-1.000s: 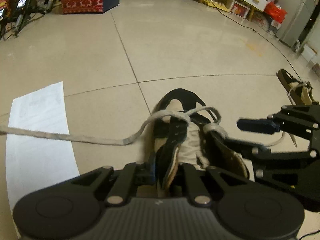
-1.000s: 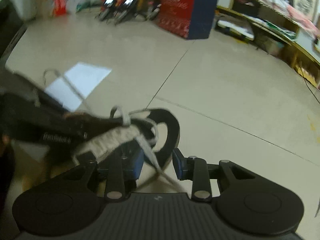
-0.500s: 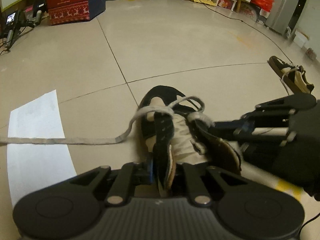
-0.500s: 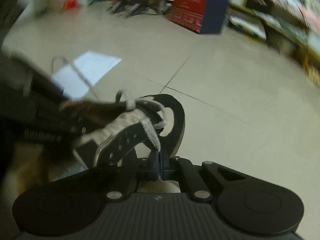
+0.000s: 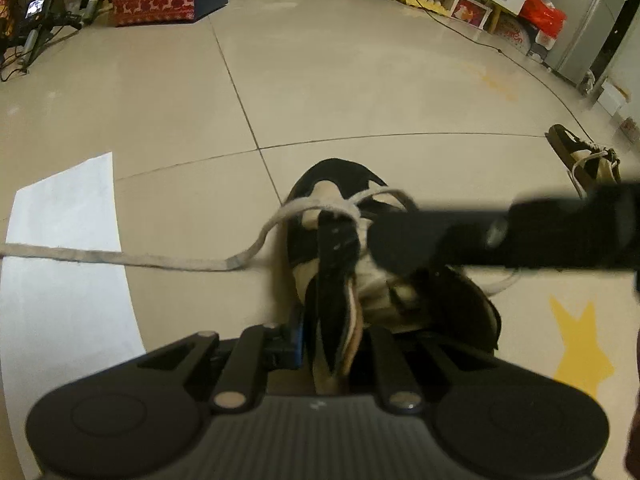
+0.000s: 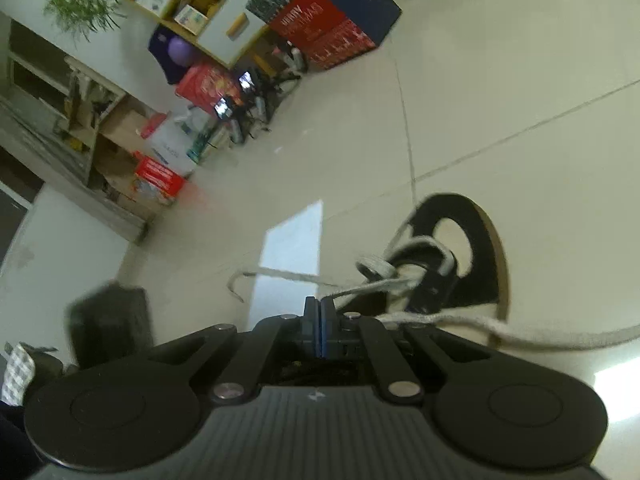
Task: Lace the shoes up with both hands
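Beige tiled floor (image 5: 360, 80), white paper sheet (image 5: 60, 248) at left, second shoe (image 5: 580, 156) far right. Black-and-cream shoe (image 5: 340, 184) on the floor, toe pointing away. Left gripper (image 5: 332, 344) fingers clenched on the shoe's tongue (image 5: 336, 280). Right gripper (image 6: 320, 320) fingers pinched shut on the grey shoelace (image 6: 376, 286), drawn sideways from the eyelets.

Right gripper (image 5: 500, 236) smears into dark blur across my left wrist view, hiding shoe (image 5: 340, 184) right side. Lace (image 5: 120, 258) runs off left edge. I can't read lace end at pads.
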`<move>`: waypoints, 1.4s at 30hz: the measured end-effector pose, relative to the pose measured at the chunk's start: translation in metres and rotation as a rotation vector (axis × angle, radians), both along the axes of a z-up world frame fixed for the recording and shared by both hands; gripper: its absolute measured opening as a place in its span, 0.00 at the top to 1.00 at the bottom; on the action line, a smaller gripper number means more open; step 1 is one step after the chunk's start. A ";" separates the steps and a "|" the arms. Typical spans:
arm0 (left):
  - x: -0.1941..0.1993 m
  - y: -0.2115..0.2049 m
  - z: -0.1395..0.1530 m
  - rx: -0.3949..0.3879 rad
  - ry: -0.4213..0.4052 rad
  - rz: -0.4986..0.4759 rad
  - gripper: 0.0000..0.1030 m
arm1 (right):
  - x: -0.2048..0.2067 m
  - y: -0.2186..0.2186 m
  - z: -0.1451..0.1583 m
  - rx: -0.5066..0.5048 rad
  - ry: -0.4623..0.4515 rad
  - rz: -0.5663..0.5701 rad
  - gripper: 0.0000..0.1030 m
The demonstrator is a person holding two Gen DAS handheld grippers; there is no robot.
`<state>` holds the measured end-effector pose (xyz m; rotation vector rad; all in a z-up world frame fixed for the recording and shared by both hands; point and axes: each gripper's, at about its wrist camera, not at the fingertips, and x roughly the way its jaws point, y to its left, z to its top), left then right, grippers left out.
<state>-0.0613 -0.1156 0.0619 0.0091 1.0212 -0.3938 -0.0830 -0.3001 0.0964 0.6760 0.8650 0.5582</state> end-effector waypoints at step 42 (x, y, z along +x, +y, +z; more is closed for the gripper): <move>0.004 0.016 0.001 -0.057 0.095 0.001 0.70 | 0.000 -0.028 0.071 -0.442 -0.324 -0.123 0.95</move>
